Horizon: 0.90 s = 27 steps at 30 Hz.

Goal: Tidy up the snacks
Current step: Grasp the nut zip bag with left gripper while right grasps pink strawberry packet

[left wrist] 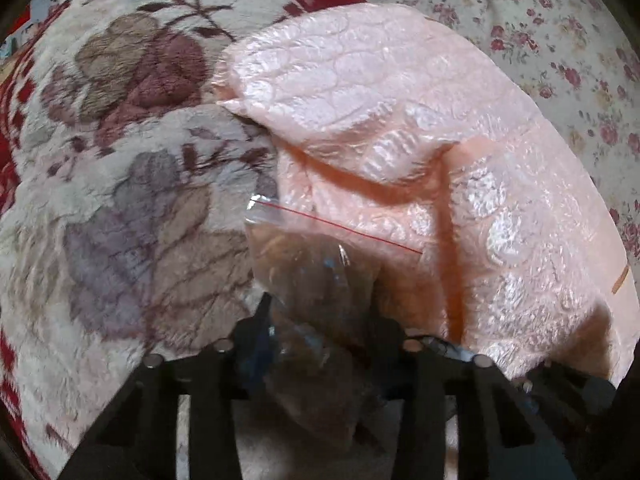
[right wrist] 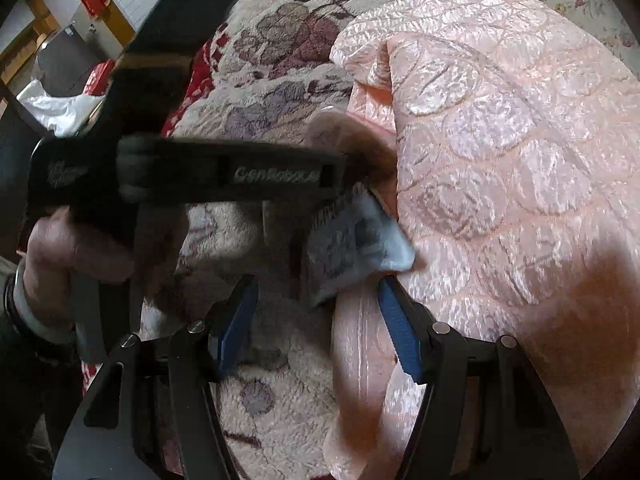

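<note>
The left gripper [left wrist: 320, 320] is clamping the clear snack bag [left wrist: 312, 264]; right gripper [right wrist: 316, 320] is waiting wide; lift slowly, avoiding the pink quilt [left wrist: 400, 120]

Clear zip bag pinched in the left gripper over bedding

The left gripper [left wrist: 318, 312] has its black fingers [left wrist: 256, 324] closed on a clear zip bag [left wrist: 320, 264] with a red seal line, brownish contents blurred inside. Beneath lie a pink quilted cover [left wrist: 400, 120] and, beside it, a floral fleece blanket [left wrist: 132, 160].
</note>
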### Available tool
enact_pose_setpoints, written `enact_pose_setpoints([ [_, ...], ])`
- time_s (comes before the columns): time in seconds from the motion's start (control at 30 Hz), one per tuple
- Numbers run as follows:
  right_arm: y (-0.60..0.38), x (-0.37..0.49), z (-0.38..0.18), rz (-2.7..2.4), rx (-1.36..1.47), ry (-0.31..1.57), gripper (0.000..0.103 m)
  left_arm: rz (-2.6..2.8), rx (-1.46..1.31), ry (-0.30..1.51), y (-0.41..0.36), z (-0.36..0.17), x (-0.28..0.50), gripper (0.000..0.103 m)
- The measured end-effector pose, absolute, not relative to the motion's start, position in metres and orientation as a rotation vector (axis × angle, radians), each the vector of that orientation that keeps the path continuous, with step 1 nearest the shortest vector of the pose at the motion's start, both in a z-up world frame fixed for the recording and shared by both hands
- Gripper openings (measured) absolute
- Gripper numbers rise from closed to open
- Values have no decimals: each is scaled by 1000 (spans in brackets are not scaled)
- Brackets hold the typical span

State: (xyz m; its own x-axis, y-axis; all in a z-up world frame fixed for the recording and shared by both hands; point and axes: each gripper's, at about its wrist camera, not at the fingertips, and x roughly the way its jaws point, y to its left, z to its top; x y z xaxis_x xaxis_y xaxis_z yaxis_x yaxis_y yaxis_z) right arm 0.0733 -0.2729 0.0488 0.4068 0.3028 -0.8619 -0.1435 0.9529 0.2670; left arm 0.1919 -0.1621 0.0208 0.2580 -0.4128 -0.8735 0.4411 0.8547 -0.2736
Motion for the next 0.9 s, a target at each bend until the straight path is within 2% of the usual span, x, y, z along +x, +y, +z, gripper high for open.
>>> enact_pose_setpoints([
  [0.07,-273,78,48,263,176,1114,63,-543,0,1178,-147,23,188,35],
  [0.17,-266,91,44,243,181,1109,63,-474,-67,1175,-117,31,184,33],
  [0.33,-242,117,39,287,132,1131,63,-332,-121,1142,-63,48,170,33],
  [0.5,-220,112,61,535,158,1088,63,-234,-172,1105,-11,50,140,32],
  [0.67,-227,94,63,486,128,1093,63,-207,-199,1103,6,44,132,32],
  [0.73,-231,92,57,456,131,1133,69,-210,-199,1102,8,44,129,32],
  [0.8,-231,90,52,430,112,1173,69,-216,-205,1101,7,45,124,32],
  [0.9,-238,85,48,396,226,1195,69,-219,-199,1100,6,46,118,32],
])
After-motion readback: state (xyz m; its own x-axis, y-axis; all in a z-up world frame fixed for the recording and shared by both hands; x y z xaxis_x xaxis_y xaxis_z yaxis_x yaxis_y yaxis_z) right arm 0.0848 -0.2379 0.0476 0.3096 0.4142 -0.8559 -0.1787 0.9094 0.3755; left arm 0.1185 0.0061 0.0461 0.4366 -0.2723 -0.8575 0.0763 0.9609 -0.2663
